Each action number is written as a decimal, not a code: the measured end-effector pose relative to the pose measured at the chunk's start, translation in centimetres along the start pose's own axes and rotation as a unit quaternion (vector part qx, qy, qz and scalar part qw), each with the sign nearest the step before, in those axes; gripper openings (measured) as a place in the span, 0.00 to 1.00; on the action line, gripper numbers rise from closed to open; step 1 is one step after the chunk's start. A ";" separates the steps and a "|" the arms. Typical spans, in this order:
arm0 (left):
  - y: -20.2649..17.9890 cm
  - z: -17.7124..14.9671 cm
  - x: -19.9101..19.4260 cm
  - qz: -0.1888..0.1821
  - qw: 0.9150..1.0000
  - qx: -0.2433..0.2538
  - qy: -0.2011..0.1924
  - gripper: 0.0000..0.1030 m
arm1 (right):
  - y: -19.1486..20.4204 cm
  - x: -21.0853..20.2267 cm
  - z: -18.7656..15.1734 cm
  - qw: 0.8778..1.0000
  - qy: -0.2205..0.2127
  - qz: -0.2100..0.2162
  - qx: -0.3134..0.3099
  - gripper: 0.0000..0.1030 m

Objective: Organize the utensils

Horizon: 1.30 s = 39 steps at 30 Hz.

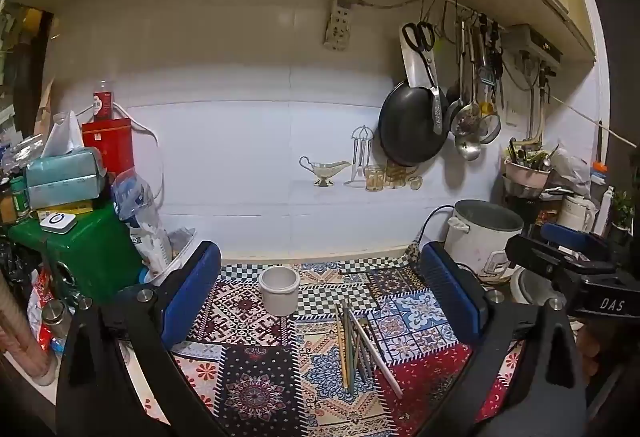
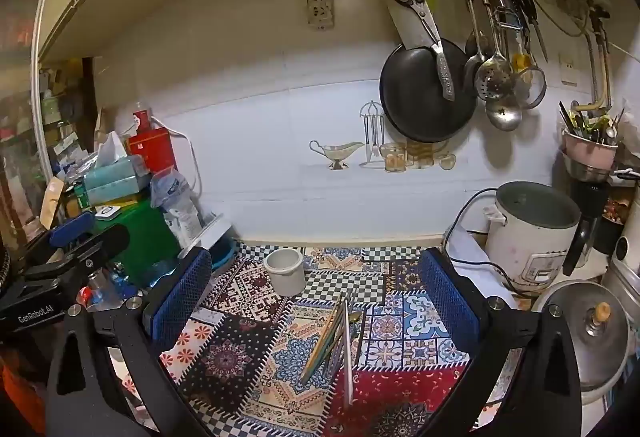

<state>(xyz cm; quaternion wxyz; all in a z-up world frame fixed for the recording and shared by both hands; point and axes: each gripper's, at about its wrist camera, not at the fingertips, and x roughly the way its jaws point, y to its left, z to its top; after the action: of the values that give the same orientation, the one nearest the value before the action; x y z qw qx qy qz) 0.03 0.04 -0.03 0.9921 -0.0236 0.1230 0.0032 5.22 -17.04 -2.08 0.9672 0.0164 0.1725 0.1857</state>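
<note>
My left gripper (image 1: 320, 293) hangs with jaws spread wide, holding nothing; on the patchwork cloth (image 1: 256, 369) the white cup (image 1: 279, 289) stands upright, the chopsticks (image 1: 356, 349) lie bundled just right of it, and my right gripper (image 2: 316, 293) gapes empty above them

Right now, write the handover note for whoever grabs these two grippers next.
Left gripper: open, empty, held above the cloth.
Right gripper: open, empty, likewise.
Bundle of thin chopsticks, wooden, green and pale, lies loose on the patterned patchwork cloth, between both grippers' fingers in view.
Small white ceramic pot stands upright behind the sticks, apart from them; nothing visible inside it.
Done: nothing gathered yet.
Left: pick up the chopsticks, probably stand them in the pot.
</note>
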 end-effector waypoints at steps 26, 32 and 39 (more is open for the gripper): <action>0.3 -0.7 1.6 -0.019 1.000 -0.006 0.020 0.99 | 0.4 0.4 0.2 1.000 0.011 0.007 0.002 1.00; 0.3 -0.7 1.6 -0.020 1.000 -0.006 0.021 0.99 | 0.5 0.4 0.1 1.000 0.010 0.005 0.001 1.00; 0.3 -0.7 1.6 -0.021 0.999 -0.007 0.023 0.99 | 0.5 0.5 0.2 1.000 0.011 0.005 -0.001 1.00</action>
<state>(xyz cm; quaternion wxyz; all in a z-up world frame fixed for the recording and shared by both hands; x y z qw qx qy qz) 1.46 0.27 -1.09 0.9887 -0.0332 0.1451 -0.0171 5.51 -16.34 -2.01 0.9644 0.0142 0.1825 0.1909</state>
